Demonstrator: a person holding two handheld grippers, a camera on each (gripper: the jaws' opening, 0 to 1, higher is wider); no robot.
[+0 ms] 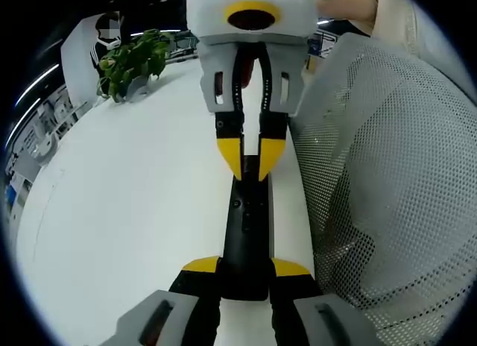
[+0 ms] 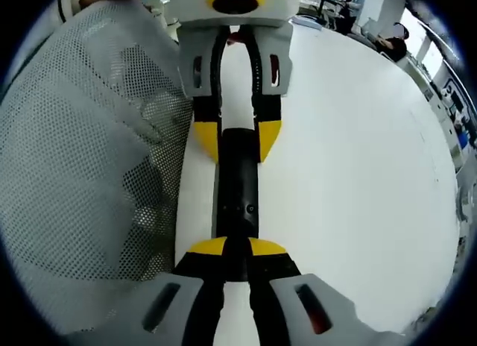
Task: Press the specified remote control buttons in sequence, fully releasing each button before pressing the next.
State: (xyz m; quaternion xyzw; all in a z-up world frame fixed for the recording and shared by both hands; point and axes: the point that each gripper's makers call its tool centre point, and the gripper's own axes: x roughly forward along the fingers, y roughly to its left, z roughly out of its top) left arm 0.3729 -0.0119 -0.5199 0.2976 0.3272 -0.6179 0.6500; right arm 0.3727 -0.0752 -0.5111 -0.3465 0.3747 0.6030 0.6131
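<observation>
A long black remote control (image 1: 246, 227) lies lengthwise on the white table (image 1: 127, 212), between two grippers that face each other. My left gripper (image 1: 246, 270) has its yellow tips on either side of the remote's near end and is shut on it. My right gripper (image 1: 251, 163) comes in from the top with its yellow tips almost together, resting on the remote's far end. In the right gripper view the remote (image 2: 238, 189) runs from my right gripper (image 2: 237, 253) up to the left gripper (image 2: 238, 141), which clamps the far end.
A person's grey mesh sleeve (image 1: 387, 174) lies close beside the remote, also seen as the mesh sleeve (image 2: 82, 159). A green potted plant (image 1: 134, 59) stands at the table's far edge. Broad bare table (image 2: 358, 167) lies on the other side.
</observation>
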